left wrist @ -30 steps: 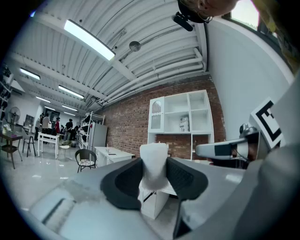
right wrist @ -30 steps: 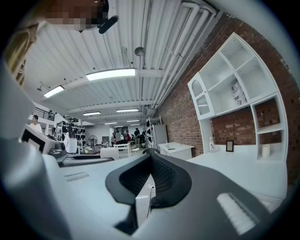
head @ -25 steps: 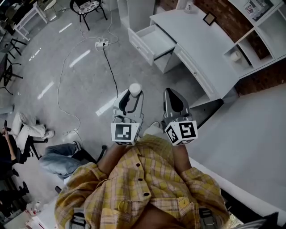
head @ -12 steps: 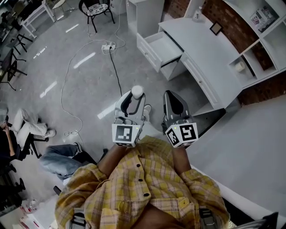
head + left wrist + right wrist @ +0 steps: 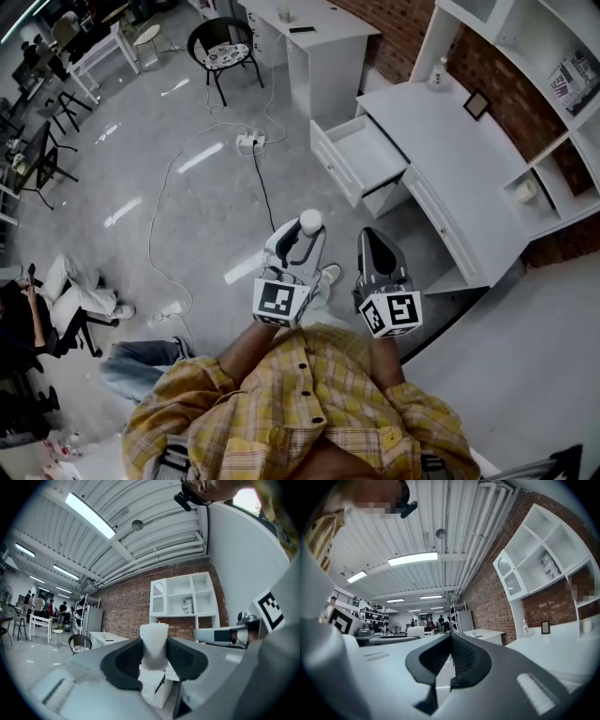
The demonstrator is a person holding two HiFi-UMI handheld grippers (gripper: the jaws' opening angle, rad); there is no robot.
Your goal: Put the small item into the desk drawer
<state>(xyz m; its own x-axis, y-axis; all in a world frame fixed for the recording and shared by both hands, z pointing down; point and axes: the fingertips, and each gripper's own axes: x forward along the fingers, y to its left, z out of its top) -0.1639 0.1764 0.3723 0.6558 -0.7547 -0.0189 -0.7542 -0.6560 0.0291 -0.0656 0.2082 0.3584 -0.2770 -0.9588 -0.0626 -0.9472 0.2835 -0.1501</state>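
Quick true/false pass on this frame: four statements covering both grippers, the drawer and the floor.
1. The left gripper grips a small white item between its fingers. True.
2. The desk drawer is closed. False: it is pulled open.
3. The right gripper carries a second item. False: its fingers are together with nothing between them.
4. A power strip lies on the floor. True.
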